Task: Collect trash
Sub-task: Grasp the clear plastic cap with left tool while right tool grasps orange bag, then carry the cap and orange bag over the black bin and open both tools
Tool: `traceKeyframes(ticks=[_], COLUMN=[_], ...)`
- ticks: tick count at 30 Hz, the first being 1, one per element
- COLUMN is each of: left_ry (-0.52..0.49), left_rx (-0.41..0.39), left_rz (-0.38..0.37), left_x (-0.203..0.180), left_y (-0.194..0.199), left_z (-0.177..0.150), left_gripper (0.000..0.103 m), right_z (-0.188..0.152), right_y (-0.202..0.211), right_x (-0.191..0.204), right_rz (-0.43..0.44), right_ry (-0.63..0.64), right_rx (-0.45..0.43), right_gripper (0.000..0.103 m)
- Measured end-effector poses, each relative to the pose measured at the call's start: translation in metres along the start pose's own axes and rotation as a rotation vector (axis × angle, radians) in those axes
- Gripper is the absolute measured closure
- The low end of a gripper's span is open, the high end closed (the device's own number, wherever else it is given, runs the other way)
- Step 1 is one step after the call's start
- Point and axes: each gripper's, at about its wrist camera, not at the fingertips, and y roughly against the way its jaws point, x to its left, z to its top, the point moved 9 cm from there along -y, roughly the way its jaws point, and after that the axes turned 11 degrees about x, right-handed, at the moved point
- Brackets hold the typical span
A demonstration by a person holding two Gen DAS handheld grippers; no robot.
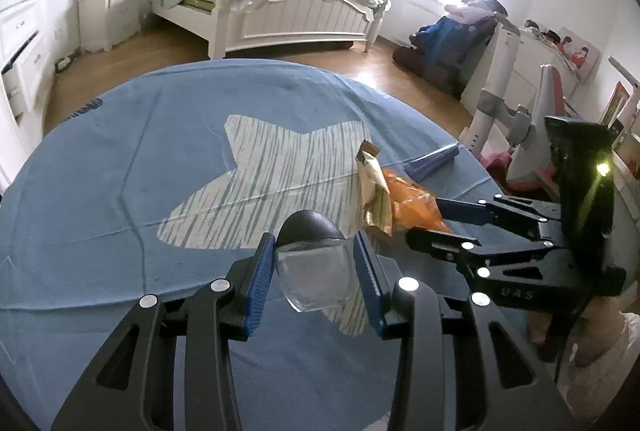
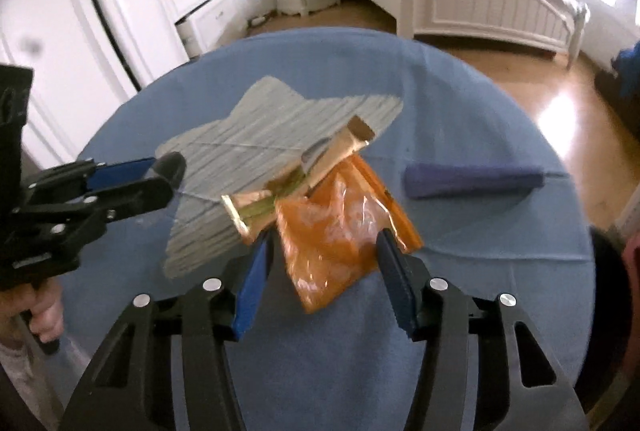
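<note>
I'm seeing my left gripper [image 1: 316,263] spreading wide around a clear jar [image 1: 314,279] lying cap-away, not pinching, right gripper [image 2: 324,263] gaping around the orange wrapper [image 2: 340,231], gold wrapper [image 2: 304,175] running diagonally away-right, both on the blue cloth [image 2: 460,271].

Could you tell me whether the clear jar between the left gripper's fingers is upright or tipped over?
Tipped over: the clear jar lies on its side, its black lid pointing away along the blue tablecloth.

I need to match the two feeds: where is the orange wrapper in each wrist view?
Left wrist: orange wrapper right of centre, beside the right gripper.
Right wrist: orange wrapper centre, between that gripper's fingers.
Shared landmark: the purple roll lying beyond it.
</note>
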Motion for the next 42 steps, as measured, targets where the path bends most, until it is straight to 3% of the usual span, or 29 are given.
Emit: traceKeyframes(ticks=[2, 4, 9, 13, 21, 31, 42], left_ry=[-0.001, -0.008, -0.03, -0.07, -0.192, -0.386, -0.509], left_rx=[-0.001, -0.003, -0.015, -0.036, -0.077, -0.033, 0.02], left_rz=[-0.001, 0.001, -0.011, -0.04, -0.166, -0.292, -0.333], left_x=[-0.002, -0.005, -0.018, -0.042, -0.136, -0.269, -0.342], left_y=[0.0, 0.002, 0.008, 0.014, 0.003, -0.048, -0.089], left_z=[0.001, 0.002, 0.009, 0.024, 0.06, 0.067, 0.058], left_gripper=[0.063, 0.063, 0.063, 0.063, 0.063, 0.063, 0.063], right_z=[-0.001, -0.002, -0.005, -0.011, -0.049, -0.121, -0.158], right_y=[0.001, 0.005, 0.027, 0.064, 0.123, 0.125, 0.115], right_x=[-0.002, -0.003, -0.008, -0.028, -0.123, -0.226, -0.278], right_rz=[0.003, 0.006, 0.051, 0.074, -0.121, -0.269, -0.296], right_ry=[-0.003, -0.006, -0.054, -0.128, -0.338, -0.527, -0.621], right_rx=[-0.001, -0.009, -0.089, -0.21, -0.386, -0.376, -0.365], right_gripper=[0.068, 0.072, 0.074, 0.074, 0.074, 0.074, 0.073])
